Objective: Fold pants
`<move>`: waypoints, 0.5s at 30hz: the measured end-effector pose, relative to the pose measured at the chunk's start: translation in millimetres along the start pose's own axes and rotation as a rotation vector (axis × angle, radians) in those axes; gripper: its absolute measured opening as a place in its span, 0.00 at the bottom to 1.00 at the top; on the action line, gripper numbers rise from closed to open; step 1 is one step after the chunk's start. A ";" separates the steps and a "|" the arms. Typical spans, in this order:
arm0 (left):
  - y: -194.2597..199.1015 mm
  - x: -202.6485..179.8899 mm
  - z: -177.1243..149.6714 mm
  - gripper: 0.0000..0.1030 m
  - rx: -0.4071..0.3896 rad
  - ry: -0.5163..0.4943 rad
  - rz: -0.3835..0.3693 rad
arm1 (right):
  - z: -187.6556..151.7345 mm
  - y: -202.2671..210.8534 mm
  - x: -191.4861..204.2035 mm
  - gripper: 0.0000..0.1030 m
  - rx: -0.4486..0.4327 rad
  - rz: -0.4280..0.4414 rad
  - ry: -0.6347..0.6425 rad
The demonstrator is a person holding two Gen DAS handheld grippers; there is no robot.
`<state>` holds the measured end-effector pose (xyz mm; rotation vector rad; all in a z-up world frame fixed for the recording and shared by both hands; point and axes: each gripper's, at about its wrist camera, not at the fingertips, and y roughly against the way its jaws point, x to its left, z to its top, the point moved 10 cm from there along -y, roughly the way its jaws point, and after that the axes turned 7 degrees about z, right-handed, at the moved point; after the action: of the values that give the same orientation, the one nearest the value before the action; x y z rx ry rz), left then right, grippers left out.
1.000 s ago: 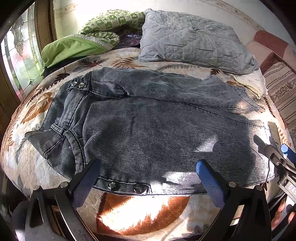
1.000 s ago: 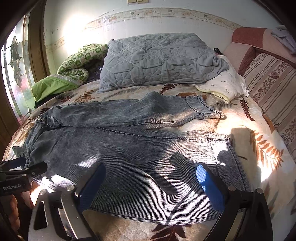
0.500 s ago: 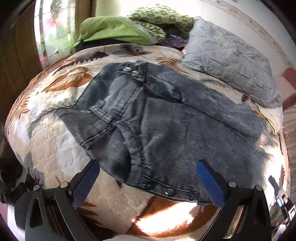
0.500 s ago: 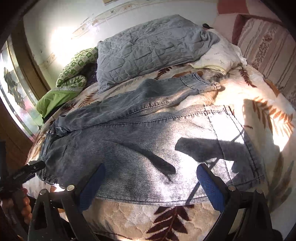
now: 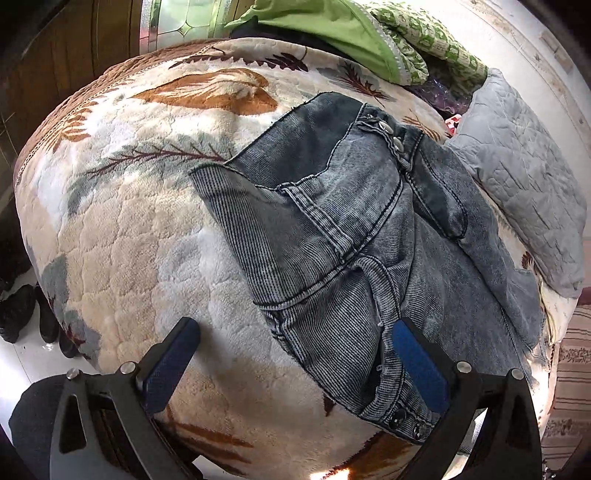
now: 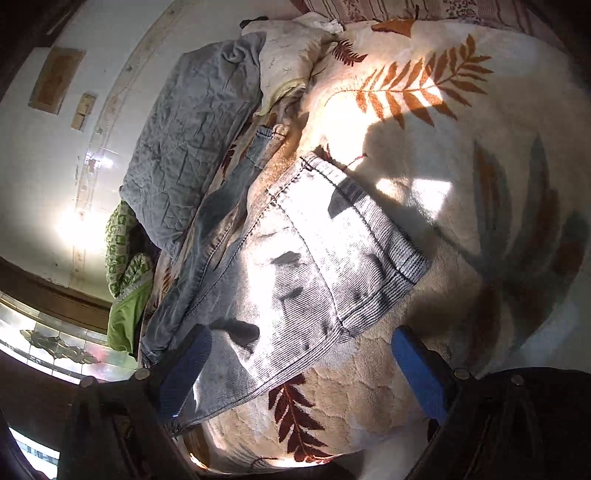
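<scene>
Jaws spread wide on both grippers, left gripper (image 5: 291,362) over pants (image 5: 354,236) waistband, right gripper (image 6: 301,369) over hem

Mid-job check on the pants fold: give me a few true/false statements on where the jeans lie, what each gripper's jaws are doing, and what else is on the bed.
1. The jeans lie spread on the leaf-print blanket. True.
2. The left gripper is clamped on the waistband. False: its jaws stand wide open, holding nothing, near the waist end with the snap buttons.
3. The right gripper is open near a leg hem. True.
4. A grey quilted pillow lies on the bed beyond the jeans. True.
5. The jeans are already folded into a small stack. False: both legs are still stretched out, one beside the other.
6. A green bedding bundle lies on top of the jeans. False: it sits apart, at the far edge of the bed.
</scene>
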<state>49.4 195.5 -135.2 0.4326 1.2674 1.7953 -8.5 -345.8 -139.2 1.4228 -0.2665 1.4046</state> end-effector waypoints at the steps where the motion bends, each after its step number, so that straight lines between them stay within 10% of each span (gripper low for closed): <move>1: 0.3 -0.6 0.4 1.00 0.005 -0.002 -0.006 | 4.7 -0.9 -5.3 0.96 -0.005 0.008 -0.040; 15: 0.2 -2.0 12.6 1.00 0.013 0.059 -0.166 | 37.2 -7.8 -11.6 0.67 -0.069 -0.054 -0.005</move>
<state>59.2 201.3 -129.4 0.2754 1.3170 1.6711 16.0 -376.9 -142.9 1.3672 -0.2751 1.3363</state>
